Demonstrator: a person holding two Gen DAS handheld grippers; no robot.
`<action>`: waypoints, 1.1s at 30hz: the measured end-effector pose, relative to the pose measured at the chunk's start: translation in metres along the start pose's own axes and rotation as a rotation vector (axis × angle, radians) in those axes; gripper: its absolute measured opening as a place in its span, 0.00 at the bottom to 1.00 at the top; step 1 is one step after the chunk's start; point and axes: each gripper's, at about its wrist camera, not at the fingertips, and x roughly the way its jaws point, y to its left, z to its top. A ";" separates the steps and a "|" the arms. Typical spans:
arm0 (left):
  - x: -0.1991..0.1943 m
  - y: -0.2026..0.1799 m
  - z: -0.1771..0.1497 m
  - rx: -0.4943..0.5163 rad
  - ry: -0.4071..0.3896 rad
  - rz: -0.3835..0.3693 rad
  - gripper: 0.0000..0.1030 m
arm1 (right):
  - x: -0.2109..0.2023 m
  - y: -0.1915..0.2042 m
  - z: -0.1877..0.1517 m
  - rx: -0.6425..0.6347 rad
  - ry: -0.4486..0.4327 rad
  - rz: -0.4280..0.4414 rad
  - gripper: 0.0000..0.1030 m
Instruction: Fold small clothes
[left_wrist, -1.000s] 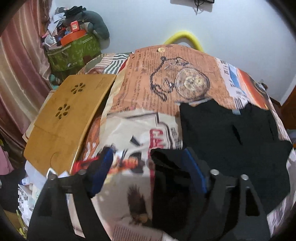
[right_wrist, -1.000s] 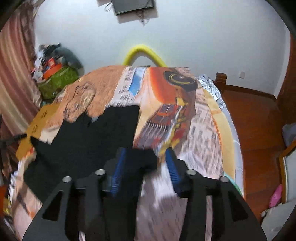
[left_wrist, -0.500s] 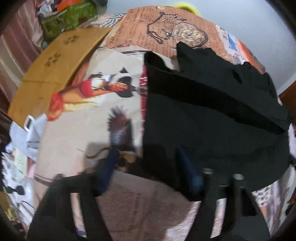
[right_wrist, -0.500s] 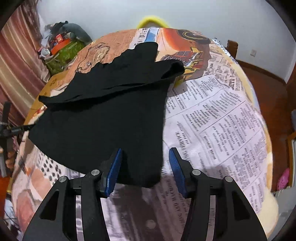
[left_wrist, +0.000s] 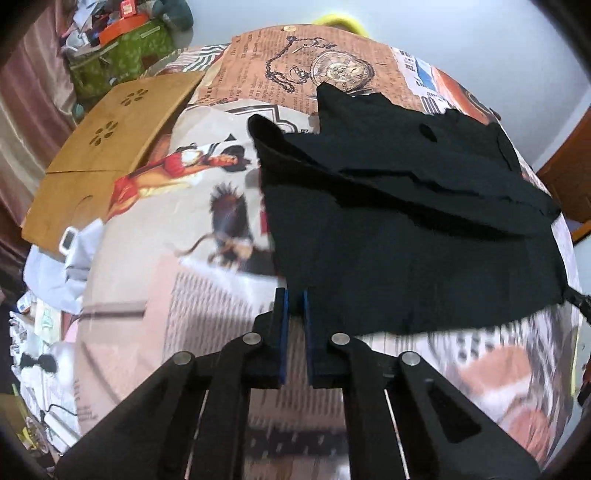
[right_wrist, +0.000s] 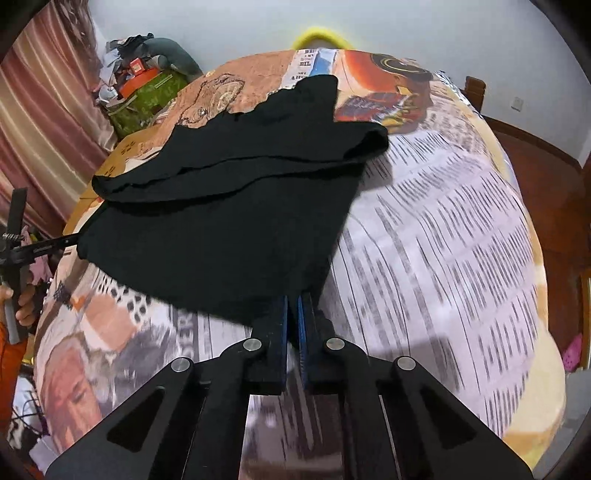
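Since a moment ago you have carried both grippers down to the near hem of the black fabric garment (left_wrist: 406, 240) spread on the newspaper-print bedspread (right_wrist: 443, 229), and the left gripper (left_wrist: 294, 301) and right gripper (right_wrist: 292, 304) have just closed, each pinching one near corner.

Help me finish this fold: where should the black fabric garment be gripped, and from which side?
Grip the black fabric garment at its two near hem corners, coming from the near edge with fingers angled down. That edge lies flat and free on the printed bedspread; the far part is already doubled over.
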 end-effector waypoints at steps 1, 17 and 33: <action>-0.004 0.001 -0.007 0.006 0.002 0.003 0.01 | 0.000 0.002 -0.003 0.000 0.005 -0.003 0.03; -0.049 0.008 0.001 0.059 -0.113 0.064 0.27 | -0.033 -0.002 0.006 0.005 -0.085 -0.038 0.20; 0.066 -0.020 0.082 0.375 -0.144 0.294 0.83 | 0.038 -0.031 0.072 -0.101 -0.035 -0.225 0.50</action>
